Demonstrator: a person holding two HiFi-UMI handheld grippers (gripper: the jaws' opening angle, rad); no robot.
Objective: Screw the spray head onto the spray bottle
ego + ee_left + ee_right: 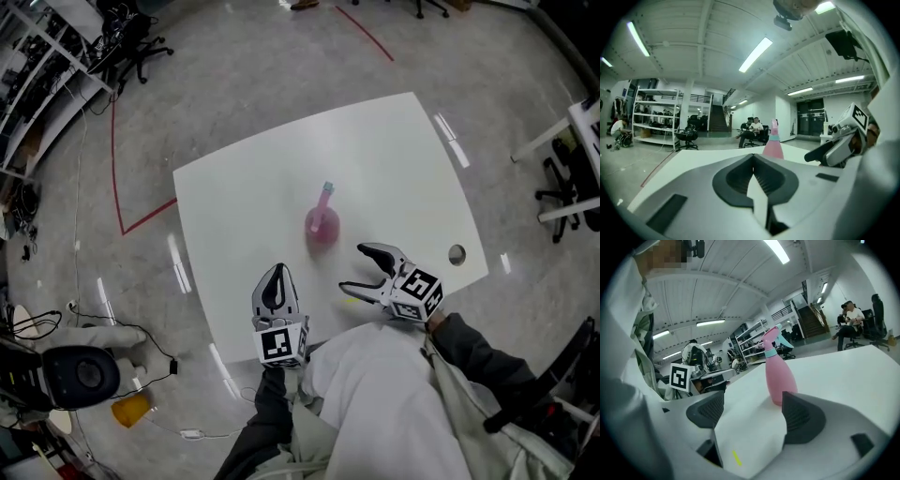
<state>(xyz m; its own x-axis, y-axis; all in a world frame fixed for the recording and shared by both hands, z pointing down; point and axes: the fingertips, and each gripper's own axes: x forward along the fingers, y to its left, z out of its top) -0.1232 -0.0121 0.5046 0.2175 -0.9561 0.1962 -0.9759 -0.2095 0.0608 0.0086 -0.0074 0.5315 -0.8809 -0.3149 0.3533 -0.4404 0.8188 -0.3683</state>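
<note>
Pink plastic spray bottle (322,223), pink spray head (771,335) sitting on its teal collar, stands upright mid-table, ahead of both grippers. The right gripper (354,267), jaws spread and empty, is the nearer; the left gripper (275,277) is clenched on nothing.

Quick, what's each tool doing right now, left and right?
Left tool: closed, empty.
Right tool: open, empty; the pink bottle stands beyond it.
</note>
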